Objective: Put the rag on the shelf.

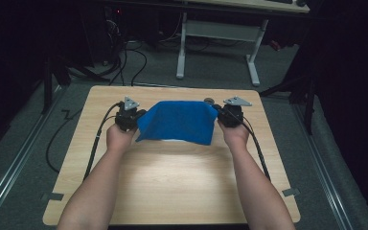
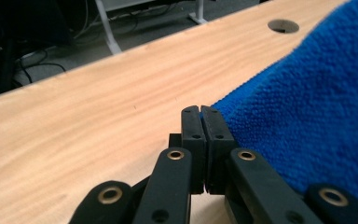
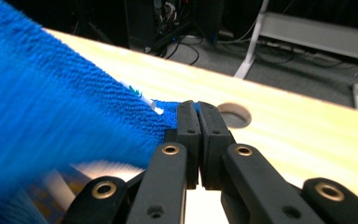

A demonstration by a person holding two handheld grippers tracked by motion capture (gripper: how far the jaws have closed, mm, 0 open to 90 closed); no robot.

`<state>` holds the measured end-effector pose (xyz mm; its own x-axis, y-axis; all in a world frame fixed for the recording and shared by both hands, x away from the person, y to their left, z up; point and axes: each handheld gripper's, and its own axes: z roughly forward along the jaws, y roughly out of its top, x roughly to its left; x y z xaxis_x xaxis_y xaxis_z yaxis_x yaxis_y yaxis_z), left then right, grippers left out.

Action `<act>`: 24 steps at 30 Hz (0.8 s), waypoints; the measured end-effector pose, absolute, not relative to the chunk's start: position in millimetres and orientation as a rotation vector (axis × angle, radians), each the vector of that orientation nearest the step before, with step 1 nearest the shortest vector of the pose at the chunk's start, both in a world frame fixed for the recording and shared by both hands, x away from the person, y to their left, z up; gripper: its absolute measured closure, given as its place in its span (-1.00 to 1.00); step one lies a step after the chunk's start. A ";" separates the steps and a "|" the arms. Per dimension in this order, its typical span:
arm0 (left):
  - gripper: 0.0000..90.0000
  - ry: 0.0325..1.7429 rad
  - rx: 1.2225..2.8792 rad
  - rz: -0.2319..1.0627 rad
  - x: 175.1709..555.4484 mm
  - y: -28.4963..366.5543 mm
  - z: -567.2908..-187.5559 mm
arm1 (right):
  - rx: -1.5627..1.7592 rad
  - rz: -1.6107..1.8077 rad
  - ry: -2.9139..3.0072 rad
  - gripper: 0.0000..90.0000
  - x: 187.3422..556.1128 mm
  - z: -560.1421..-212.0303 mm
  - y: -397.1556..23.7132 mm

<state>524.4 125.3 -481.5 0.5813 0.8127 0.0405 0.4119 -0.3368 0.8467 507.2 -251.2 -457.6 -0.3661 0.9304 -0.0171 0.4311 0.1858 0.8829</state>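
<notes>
A blue terry cloth (image 1: 177, 122) hangs stretched between my two grippers, low over the far half of the wooden table (image 1: 172, 182). My left gripper (image 1: 127, 117) is shut on the cloth's left corner. In the left gripper view the jaws (image 2: 200, 109) are pressed together, and the cloth (image 2: 307, 116) runs off to the right from their tip. My right gripper (image 1: 230, 115) is shut on the right corner. In the right gripper view a sliver of blue shows between its closed jaws (image 3: 196, 106), and the cloth (image 3: 51, 107) with a small white label (image 3: 142, 98) spreads to the left.
A round hole (image 1: 209, 100) is cut in the table near its far edge, just behind the cloth. Something pale (image 1: 172, 140) peeks out under the cloth's near edge. Beyond the table stand a white desk frame (image 1: 220, 33) and floor cables (image 1: 124, 62).
</notes>
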 end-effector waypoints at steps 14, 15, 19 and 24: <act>0.96 0.999 1.946 0.516 514.1 128.1 -499.1 | 1.297 1.118 1.905 0.98 503.0 -476.6 -251.8; 0.94 1.001 1.943 0.510 514.5 127.8 -499.6 | 1.302 1.115 1.908 0.98 501.7 -478.0 -253.6; 0.93 1.008 1.931 0.503 516.1 126.3 -501.8 | 1.312 1.097 1.914 0.98 496.3 -483.5 -258.7; 0.90 1.016 1.909 0.499 517.6 125.9 -501.6 | 1.326 1.080 1.918 0.98 490.8 -489.5 -262.9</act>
